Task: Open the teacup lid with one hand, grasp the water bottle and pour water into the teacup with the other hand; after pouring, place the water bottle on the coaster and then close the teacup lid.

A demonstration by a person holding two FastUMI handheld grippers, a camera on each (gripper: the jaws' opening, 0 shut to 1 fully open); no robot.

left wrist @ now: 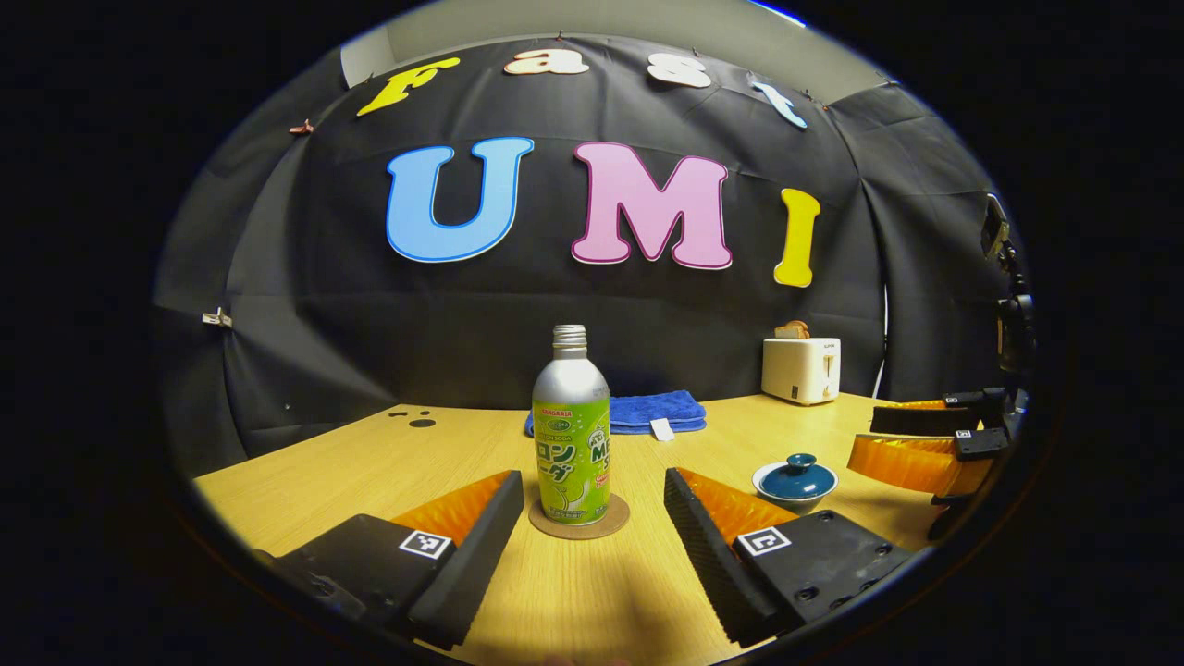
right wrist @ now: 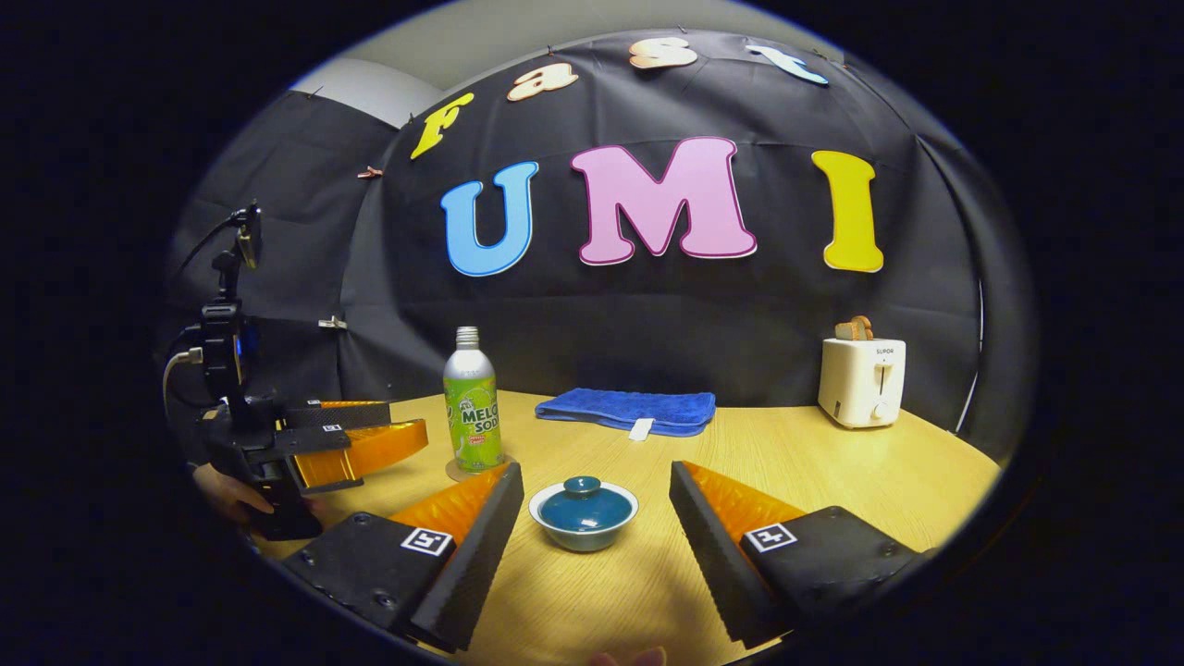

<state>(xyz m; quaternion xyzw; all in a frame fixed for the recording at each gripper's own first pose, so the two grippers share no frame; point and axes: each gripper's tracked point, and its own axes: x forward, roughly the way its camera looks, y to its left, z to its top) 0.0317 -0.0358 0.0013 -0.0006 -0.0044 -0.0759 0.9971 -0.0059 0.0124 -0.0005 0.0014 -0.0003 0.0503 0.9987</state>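
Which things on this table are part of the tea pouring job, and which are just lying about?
For the job: water bottle, coaster, teacup, teacup lid.
Lying about: blue towel, toaster with bread.

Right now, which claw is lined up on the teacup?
The right claw: the lidded teacup sits between its open fingers. The left claw frames the water bottle.

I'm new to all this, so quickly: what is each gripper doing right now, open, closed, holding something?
Left gripper: open, holding nothing, aimed at the water bottle.
Right gripper: open, holding nothing, aimed at the teacup.
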